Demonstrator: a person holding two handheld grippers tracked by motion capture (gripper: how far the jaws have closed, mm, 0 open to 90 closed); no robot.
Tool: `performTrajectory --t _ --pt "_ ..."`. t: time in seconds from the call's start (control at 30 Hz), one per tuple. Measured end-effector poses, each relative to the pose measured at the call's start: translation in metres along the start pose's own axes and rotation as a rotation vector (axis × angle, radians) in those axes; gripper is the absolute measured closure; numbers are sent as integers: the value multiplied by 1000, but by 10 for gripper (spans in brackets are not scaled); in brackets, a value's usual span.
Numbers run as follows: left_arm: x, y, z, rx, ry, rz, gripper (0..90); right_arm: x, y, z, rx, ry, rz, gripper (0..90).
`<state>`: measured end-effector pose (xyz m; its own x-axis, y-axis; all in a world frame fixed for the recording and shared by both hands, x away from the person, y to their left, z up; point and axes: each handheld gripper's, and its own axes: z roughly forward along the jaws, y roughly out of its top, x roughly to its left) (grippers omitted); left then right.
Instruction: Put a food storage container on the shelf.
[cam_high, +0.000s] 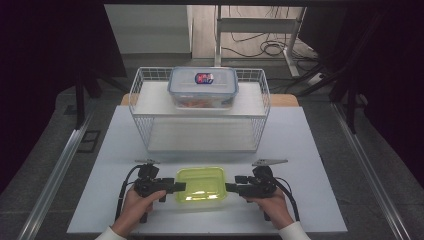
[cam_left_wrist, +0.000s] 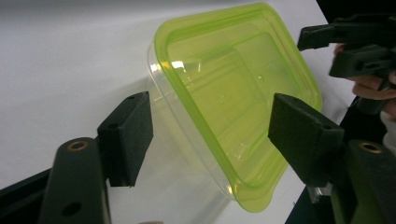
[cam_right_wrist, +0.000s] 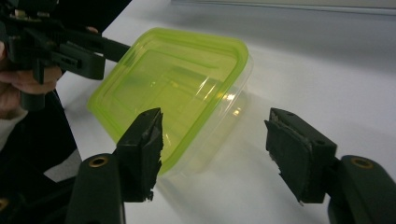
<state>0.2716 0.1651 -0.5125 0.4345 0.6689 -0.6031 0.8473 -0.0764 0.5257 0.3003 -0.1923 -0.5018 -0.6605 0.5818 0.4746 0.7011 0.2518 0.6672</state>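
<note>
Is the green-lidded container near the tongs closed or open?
Closed. The green lid sits flat over the clear container, its rim flush all round in both gripper views.

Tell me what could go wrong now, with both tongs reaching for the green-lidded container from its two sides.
1. The green-lidded container is light, clear plastic on a smooth white table; if one side touches first, it may slide away.
2. The left tongs and right tongs stand open at its short ends; pads closing on the lid's rim alone might pop the lid loose.
</note>
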Motion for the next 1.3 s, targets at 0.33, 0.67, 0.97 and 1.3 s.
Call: performTrajectory --t 0.33,0.67,0.97,1.3 --pt "3 1 8 27 -29 -23 354 -10 2 20 22 49 89 525" --pt "1 -1 8 23 -11 -10 518 -9 0 26 29 79 124 665" --pt "2 -11 1 -49 -46 -35 689 -6 -4 15 -12 118 171 765" --pt "-8 -17 -6 -85 -18 37 744 0 -8 7 -35 124 154 806"
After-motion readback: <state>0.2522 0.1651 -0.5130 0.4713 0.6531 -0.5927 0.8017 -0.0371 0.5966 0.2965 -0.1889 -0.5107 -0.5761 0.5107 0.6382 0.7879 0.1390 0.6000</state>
